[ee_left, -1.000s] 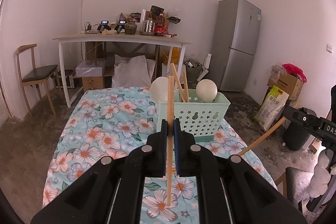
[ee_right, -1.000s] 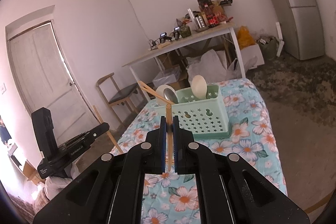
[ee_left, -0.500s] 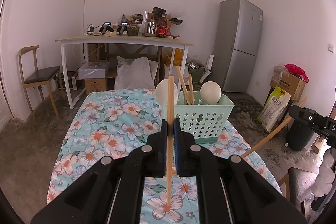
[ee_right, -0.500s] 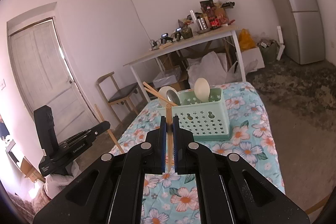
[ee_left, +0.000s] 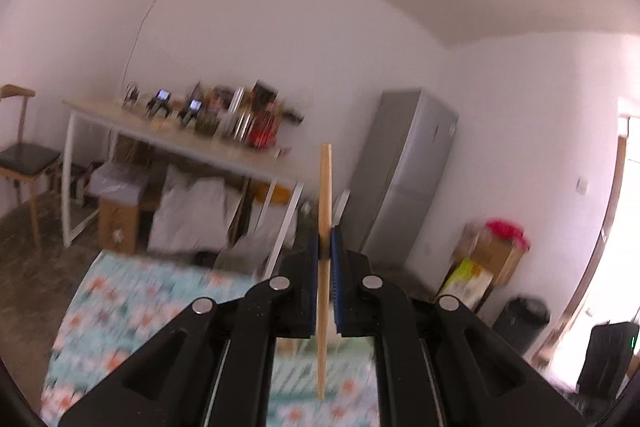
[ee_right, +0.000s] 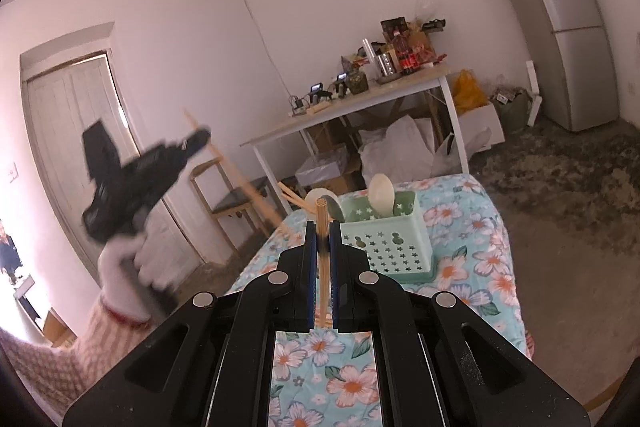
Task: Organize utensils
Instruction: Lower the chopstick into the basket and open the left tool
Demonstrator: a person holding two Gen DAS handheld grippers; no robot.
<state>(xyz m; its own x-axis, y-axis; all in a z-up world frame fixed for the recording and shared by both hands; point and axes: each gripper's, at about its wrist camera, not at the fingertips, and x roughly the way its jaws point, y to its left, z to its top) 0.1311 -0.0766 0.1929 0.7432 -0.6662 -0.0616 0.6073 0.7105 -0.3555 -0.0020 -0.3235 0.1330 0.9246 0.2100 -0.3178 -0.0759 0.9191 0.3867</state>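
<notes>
the task looks partly done: a mint green basket (ee_right: 394, 241) stands on the flowered desk (ee_right: 472, 259) and already holds two pale spoons, one oval (ee_right: 381, 195) and one round (ee_right: 318, 195), a grey metal spoon (ee_right: 335, 210) and a pair of leaning sticks (ee_right: 291, 195). two more chopsticks are not yet in it, one in each tool. the right gripper (ee_right: 322, 247) has its jaws clenched on a thin pale wooden chopstick (ee_right: 321, 223), held upright just in front of the basket and seemingly above the desk. the left gripper (ee_left: 327, 253) is likewise clamped on its own chopstick (ee_left: 325, 195), a long smooth straight stick that stands upright between blue ribbed pads; this view is blurred and the basket does not show in it. in the right view that left tool appears as a blurred black shape (ee_right: 136, 175) held in a white-gloved hand (ee_right: 132, 263), well off to the side of the desk, its stick slanting down towards the desk edge. the basket is rigid plastic with star and gourd shaped holes punched through its walls. the desk cover is a soft cloth, light blue with white and orange flowers. judging from this, both sticks remain to be dropped in.
</notes>
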